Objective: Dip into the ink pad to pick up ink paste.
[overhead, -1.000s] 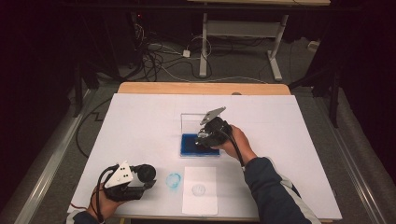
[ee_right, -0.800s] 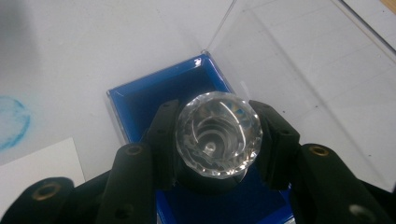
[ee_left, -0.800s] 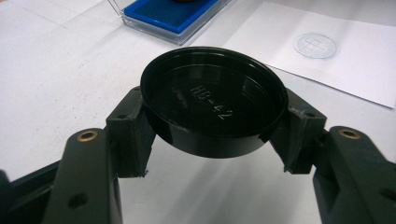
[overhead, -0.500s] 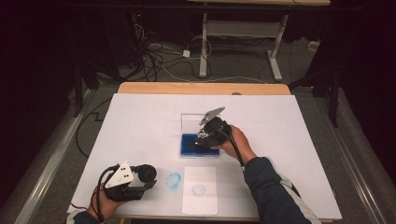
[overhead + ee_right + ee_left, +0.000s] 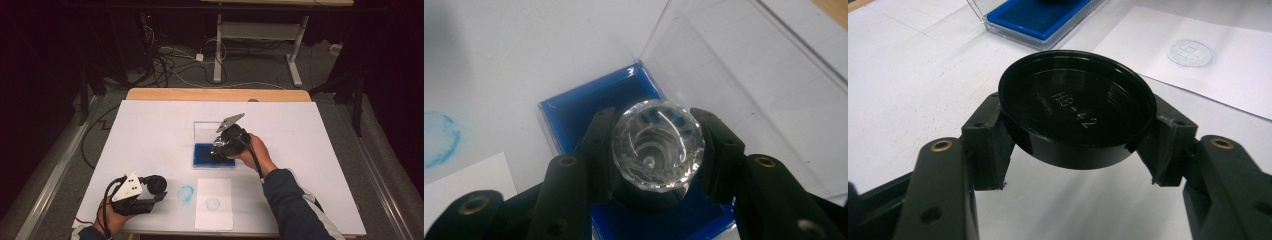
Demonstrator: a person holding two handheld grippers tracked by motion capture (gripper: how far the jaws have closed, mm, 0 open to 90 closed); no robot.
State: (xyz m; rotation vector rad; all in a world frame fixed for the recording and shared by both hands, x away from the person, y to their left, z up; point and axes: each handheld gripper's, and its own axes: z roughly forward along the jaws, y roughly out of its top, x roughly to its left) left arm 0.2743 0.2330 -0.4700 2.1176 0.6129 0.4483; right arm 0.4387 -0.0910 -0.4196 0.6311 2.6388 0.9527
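Over the open blue ink pad in its clear hinged case (image 5: 214,154), the right claw (image 5: 658,150) pinches the faceted clear-handled stamp (image 5: 657,144), and a tilt could smear ink, while the left claw (image 5: 1075,135) clamps the round black plastic cap (image 5: 1077,120) above the white tabletop (image 5: 150,130).

White-covered table (image 5: 150,130), wooden far edge showing. Beyond far edge: grey floor, tangled black cables (image 5: 165,60), white-legged desk frame (image 5: 255,37).
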